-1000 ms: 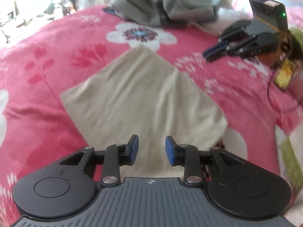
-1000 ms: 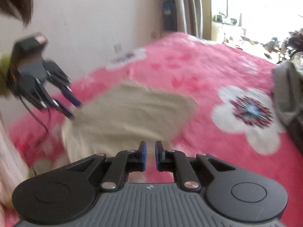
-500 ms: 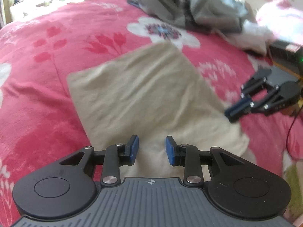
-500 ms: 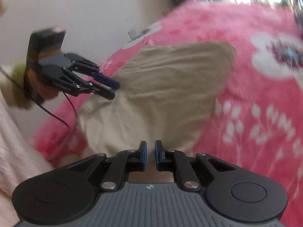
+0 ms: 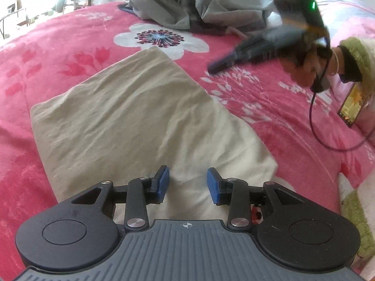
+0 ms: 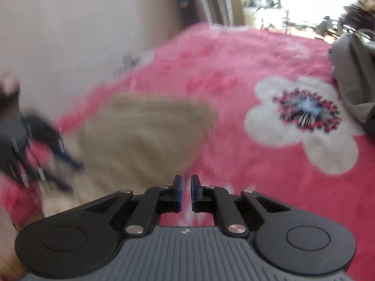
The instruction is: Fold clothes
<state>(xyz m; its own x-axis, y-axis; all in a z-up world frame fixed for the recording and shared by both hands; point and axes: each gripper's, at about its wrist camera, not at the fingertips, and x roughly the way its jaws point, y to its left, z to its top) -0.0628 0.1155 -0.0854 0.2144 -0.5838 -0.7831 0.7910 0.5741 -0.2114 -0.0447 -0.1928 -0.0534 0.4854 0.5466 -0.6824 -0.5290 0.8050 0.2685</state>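
now left tongs point(image 5: 188, 182) are opening, empty, over the beige cloth point(image 5: 131, 117); right tongs point(image 6: 185, 193) nearly closed, empty.

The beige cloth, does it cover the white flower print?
No, the cloth lies just beside the flower, which shows whole.

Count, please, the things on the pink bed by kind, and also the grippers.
Folded beige cloth: 1
Pile of grey clothes: 1
Phone with a lit screen: 1
Grippers: 2, the left gripper with jaws opening over the cloth, the right gripper nearly shut and empty
Total: 5
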